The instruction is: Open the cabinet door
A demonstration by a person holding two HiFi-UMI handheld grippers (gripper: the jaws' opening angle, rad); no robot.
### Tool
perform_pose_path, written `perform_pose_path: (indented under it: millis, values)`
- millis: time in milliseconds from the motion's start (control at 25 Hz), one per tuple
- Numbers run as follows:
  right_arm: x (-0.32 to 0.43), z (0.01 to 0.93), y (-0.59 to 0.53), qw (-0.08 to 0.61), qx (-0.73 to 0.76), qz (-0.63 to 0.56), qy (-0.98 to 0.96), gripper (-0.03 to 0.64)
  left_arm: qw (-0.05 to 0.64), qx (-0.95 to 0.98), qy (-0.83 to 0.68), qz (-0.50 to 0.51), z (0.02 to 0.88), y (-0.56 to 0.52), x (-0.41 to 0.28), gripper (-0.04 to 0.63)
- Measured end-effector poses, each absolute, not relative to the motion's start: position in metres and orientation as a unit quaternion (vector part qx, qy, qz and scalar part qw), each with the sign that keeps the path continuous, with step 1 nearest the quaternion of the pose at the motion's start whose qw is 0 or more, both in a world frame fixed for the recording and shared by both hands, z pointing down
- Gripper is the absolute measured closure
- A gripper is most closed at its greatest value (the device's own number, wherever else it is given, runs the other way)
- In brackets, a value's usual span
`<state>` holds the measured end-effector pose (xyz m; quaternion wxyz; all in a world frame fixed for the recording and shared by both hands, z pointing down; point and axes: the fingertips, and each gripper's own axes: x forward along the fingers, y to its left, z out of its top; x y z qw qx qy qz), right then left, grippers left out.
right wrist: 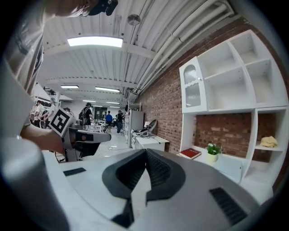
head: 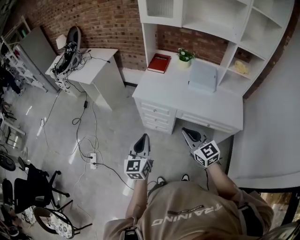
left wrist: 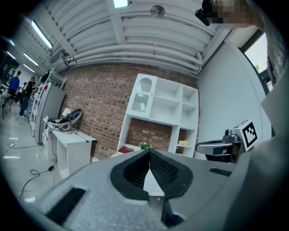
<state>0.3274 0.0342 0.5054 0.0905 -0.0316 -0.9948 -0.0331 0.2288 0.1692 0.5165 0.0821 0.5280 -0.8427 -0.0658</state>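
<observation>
- The left gripper [head: 143, 138] and the right gripper [head: 186, 131] each have their jaws pressed together with nothing between them. They are held side by side, short of the white desk [head: 159, 86].
- The cabinet door [head: 160, 9], glazed and shut, sits at the top left of the white shelf unit [head: 220, 21] above the desk, well apart from both grippers.
- Below it, on the desk, lie a red book [head: 159, 63] and a small potted plant [head: 185, 56].
- Further left, a white side table [head: 96, 70] with cables stands by the brick wall [head: 103, 21].
</observation>
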Motion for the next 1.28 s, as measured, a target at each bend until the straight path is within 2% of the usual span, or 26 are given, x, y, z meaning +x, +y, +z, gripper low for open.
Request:
perform_pose_path:
  millis: [520, 840, 1080, 1280]
  values:
    - [0.284, 0.546, 0.027, 0.126, -0.014, -0.005, -0.992, 0.603, 0.118, 0.554, -0.823, -0.045, 0.55, 0.158, 0.183, 0.586]
    - [0.237, 0.564, -0.021, 0.129, -0.032, -0.028, -0.991, 0.603, 0.142, 0.541, -0.829, -0.027, 0.558, 0.118, 0.149, 0.587]
    - [0.2, 0.565, -0.087, 0.116, -0.052, -0.021, -0.992, 0.603, 0.118, 0.545, -0.83, 0.008, 0.545, 0.046, 0.123, 0.587]
    - [0.169, 0.574, -0.109, 0.122, -0.089, -0.001, -0.989, 0.603, 0.146, 0.522, -0.84, -0.003, 0.557, 0.031, 0.107, 0.586]
